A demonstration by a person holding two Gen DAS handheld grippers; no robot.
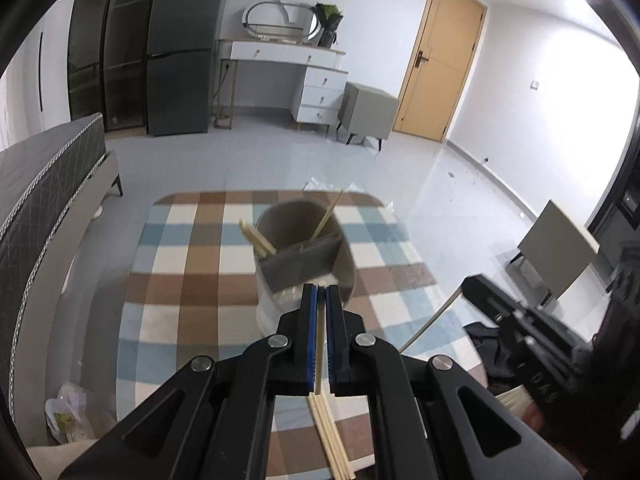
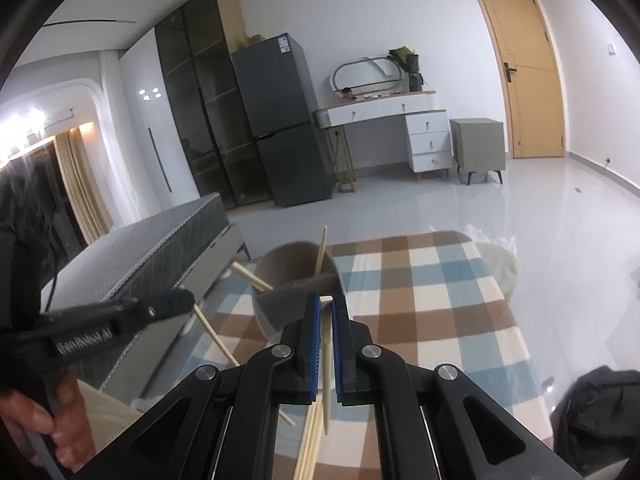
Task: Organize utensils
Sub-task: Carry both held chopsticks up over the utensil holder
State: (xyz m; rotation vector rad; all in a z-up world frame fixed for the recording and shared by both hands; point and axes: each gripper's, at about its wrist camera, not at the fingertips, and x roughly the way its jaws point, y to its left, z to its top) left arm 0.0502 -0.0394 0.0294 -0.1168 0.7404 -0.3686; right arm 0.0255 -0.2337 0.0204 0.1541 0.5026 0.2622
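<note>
A grey round utensil holder point(image 1: 304, 248) with a middle divider stands on the checked table; it also shows in the right wrist view point(image 2: 296, 280). Chopsticks point(image 1: 256, 238) lean in its far compartment. My left gripper point(image 1: 321, 290) is shut on a wooden chopstick point(image 1: 320, 344), its tip above the holder's near rim. My right gripper point(image 2: 326, 302) is shut on another chopstick point(image 2: 327, 360), just short of the holder. More loose chopsticks point(image 1: 332, 436) lie on the table below the left gripper.
The table wears a blue, brown and white checked cloth point(image 1: 192, 272). A grey bed point(image 1: 44, 184) stands to the left. A plastic bag point(image 1: 68, 412) lies on the floor. A small side table point(image 1: 560, 248) is at right. The other hand-held gripper point(image 2: 104, 324) shows at left.
</note>
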